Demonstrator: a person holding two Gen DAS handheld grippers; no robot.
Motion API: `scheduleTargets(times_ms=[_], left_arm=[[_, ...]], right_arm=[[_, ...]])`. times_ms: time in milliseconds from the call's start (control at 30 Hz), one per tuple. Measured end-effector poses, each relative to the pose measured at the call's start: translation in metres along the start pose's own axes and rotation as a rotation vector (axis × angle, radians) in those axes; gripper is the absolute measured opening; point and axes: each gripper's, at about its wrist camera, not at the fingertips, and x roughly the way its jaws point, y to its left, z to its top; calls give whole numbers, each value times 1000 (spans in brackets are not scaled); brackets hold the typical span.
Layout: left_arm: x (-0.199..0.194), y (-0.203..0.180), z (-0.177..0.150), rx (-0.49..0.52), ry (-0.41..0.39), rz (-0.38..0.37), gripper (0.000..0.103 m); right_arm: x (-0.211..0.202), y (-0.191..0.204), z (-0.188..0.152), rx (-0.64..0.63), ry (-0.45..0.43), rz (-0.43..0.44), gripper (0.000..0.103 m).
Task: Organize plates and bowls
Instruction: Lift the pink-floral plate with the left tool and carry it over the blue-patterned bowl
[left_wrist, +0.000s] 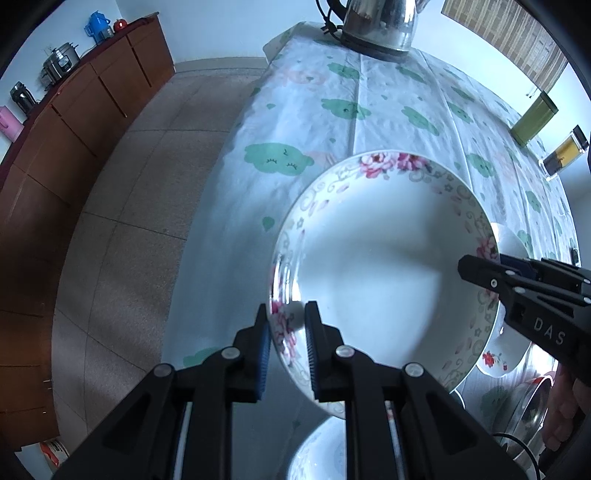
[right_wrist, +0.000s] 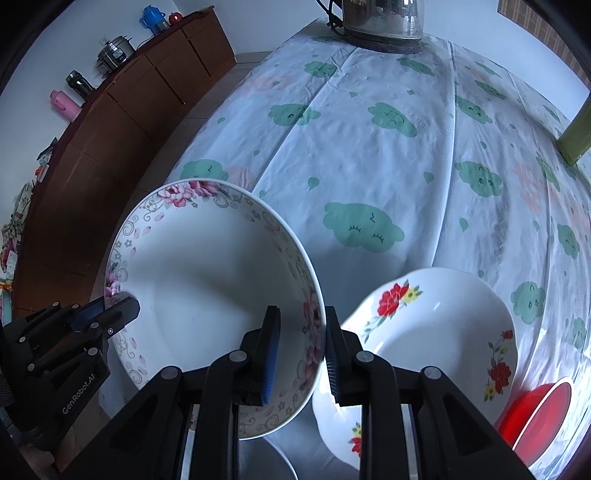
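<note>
the large white ceramic plate with a pink floral rim (left_wrist: 384, 266) is held tilted just above the cloud-printed tablecloth (left_wrist: 295, 122), well short of the steel kettle (left_wrist: 380, 26) at the far end. the left gripper (left_wrist: 286, 317) straddles the plate's near-left rim, one blue pad under and one over, clenched on the rim as far as the view shows. the right gripper (right_wrist: 301, 325) straddles the opposite rim in the same way, and it too appears clamped onto the plate. just beside the plate, on the side away from the wooden sideboard (right_wrist: 122, 110), sits a scalloped white bowl with red flowers (right_wrist: 436, 332), and beyond that bowl a red bowl (right_wrist: 535, 413) at the table edge. another white dish (left_wrist: 317, 454) shows below the plate in the left view; whether it touches the plate cannot be told. assessment: glazed ceramic of this kind is stiff, fairly heavy for its thickness, slick under rubber pads and liable to chip or shatter if dropped. the broad decorated rim is the sensible place to grip, and two opposed holds should keep it level. the likely intent is to stack it with the other dishes, which calls for a slow, flat lowering to avoid a rim-on-rim knock.
</note>
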Motion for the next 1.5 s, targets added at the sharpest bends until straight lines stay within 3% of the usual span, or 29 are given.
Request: scheduleTargets(times_ms=[1500], left_arm=[[-36, -7, -79, 30, -9, 27, 15]], right_arm=[[-32, 18, -103, 15, 34, 29, 25]])
